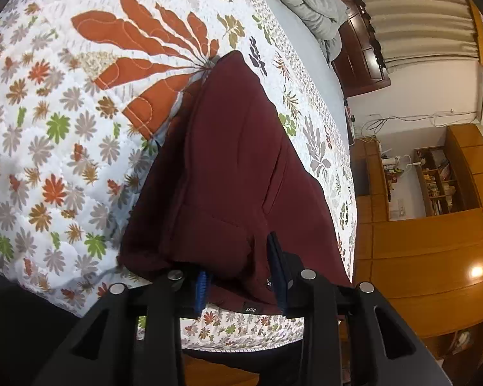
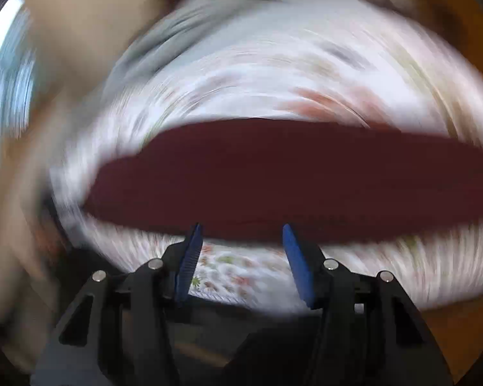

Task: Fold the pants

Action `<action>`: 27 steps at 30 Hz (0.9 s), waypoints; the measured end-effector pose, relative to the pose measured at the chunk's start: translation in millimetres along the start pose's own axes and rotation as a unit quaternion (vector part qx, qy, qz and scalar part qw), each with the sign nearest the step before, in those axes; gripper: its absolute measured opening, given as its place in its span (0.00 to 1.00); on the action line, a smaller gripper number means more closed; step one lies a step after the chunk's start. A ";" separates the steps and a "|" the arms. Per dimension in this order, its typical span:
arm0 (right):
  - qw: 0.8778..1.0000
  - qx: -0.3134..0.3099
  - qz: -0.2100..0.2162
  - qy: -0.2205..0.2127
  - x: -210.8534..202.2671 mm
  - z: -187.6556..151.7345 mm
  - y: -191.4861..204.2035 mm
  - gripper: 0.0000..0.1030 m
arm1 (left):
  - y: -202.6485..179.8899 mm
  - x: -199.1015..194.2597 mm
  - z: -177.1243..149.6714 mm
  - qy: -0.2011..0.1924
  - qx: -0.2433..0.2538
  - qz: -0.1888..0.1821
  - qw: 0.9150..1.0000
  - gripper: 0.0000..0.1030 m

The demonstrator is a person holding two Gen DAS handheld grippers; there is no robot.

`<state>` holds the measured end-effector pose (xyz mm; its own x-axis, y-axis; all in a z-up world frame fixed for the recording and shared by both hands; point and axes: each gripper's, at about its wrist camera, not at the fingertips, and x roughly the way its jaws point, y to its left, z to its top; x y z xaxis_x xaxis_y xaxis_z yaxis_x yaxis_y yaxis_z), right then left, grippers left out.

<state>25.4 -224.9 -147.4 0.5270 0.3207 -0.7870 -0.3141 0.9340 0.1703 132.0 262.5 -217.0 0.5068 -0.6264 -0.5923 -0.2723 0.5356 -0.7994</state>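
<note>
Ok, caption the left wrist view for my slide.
Open left gripper straddling the maroon pants' edge on the floral quilt.

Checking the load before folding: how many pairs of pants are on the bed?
1. The maroon pants lie on the floral quilt near its front edge, between the fingers of the left gripper; the right gripper sits open before them. Others may lie out of view.

pants [image 1: 228, 173] | maroon | folded lengthwise | flat on floral quilt [image 1: 64, 128], near its edge
</note>
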 end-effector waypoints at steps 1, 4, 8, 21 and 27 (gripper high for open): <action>0.996 -0.083 -0.032 -0.007 11.0 2.0 38.9 0.49 | 0.6 0.0 0.6 0.001 -0.001 -0.001 1.000 0.31; 0.949 -0.298 -0.097 -0.042 49.3 -6.7 139.7 0.48 | 4.5 -1.5 2.5 -0.007 0.001 0.003 1.000 0.28; 0.893 -0.424 -0.130 -0.077 89.7 -19.3 205.6 0.48 | 3.5 -8.3 0.1 -0.024 0.016 -0.009 1.000 0.17; 0.870 -0.471 -0.124 -0.078 130.8 -15.2 242.2 0.42 | -5.1 -30.4 -8.6 -0.044 0.055 -0.089 0.993 0.16; 0.859 -0.491 -0.137 -0.050 145.7 -20.7 242.8 0.14 | 1.2 -32.2 -8.8 -0.036 0.042 -0.090 0.994 0.16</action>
<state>9.6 45.4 -233.0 0.7372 0.1666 -0.6548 -0.6558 0.4099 -0.6340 108.2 278.3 -199.8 0.5988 -0.6761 -0.4293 -0.1046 0.4654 -0.8789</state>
